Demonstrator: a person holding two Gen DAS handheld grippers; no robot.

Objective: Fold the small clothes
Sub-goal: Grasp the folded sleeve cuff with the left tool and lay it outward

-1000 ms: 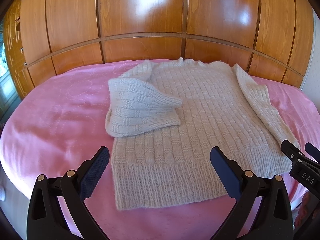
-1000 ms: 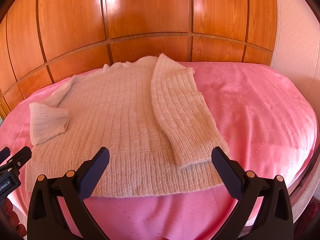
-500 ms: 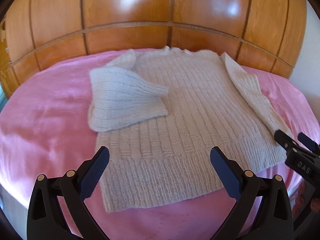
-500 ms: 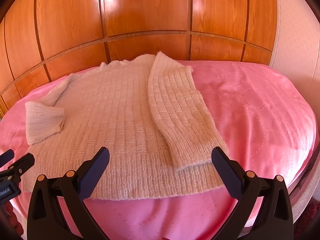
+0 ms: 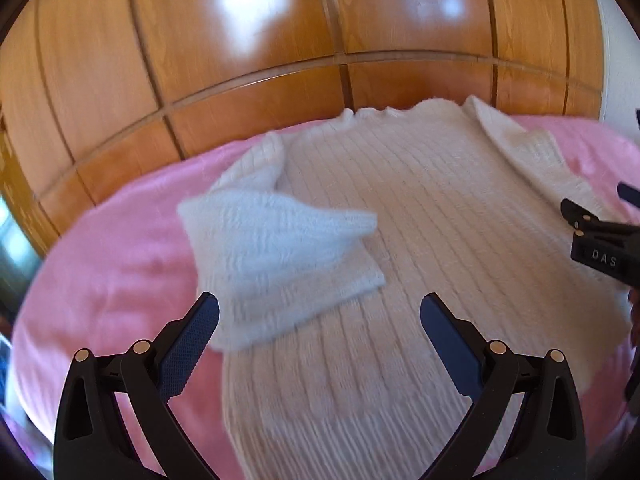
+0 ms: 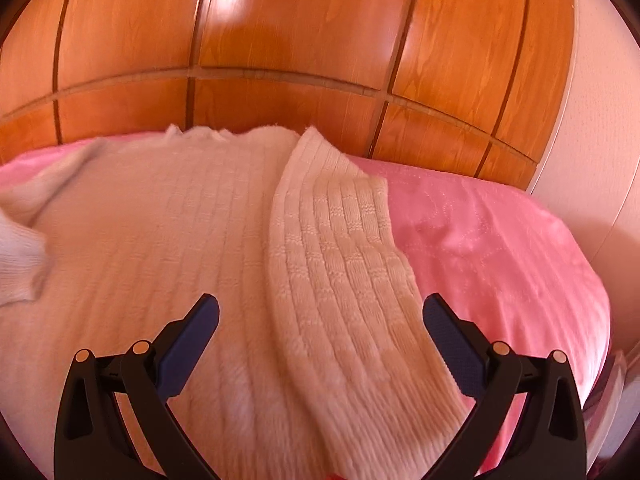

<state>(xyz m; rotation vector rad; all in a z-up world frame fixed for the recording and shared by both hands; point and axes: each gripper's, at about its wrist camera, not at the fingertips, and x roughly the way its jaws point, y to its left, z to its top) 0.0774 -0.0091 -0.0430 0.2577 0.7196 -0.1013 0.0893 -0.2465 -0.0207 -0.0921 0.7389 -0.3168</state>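
Note:
A cream knitted sweater (image 5: 420, 248) lies flat on a pink bed, neck toward the wooden wall. Its left sleeve (image 5: 276, 248) is folded in a bunch over the body's left side. Its right sleeve (image 6: 344, 280) lies straight down along the body's right edge. My left gripper (image 5: 319, 320) is open and empty, low over the sweater just below the folded sleeve. My right gripper (image 6: 320, 320) is open and empty, straddling the lower part of the right sleeve; it also shows at the right edge of the left wrist view (image 5: 600, 244). The sweater body also shows in the right wrist view (image 6: 160, 248).
The pink bedspread (image 6: 500, 248) extends to the right of the sweater and to its left (image 5: 112, 280). A glossy wooden panelled wall (image 5: 280, 60) stands directly behind the bed. A pale wall (image 6: 600, 140) borders the bed on the right.
Both grippers have moved forward and lower over the sweater. The left one has closed in on the folded left sleeve, the right one on the right sleeve. Both stay open.

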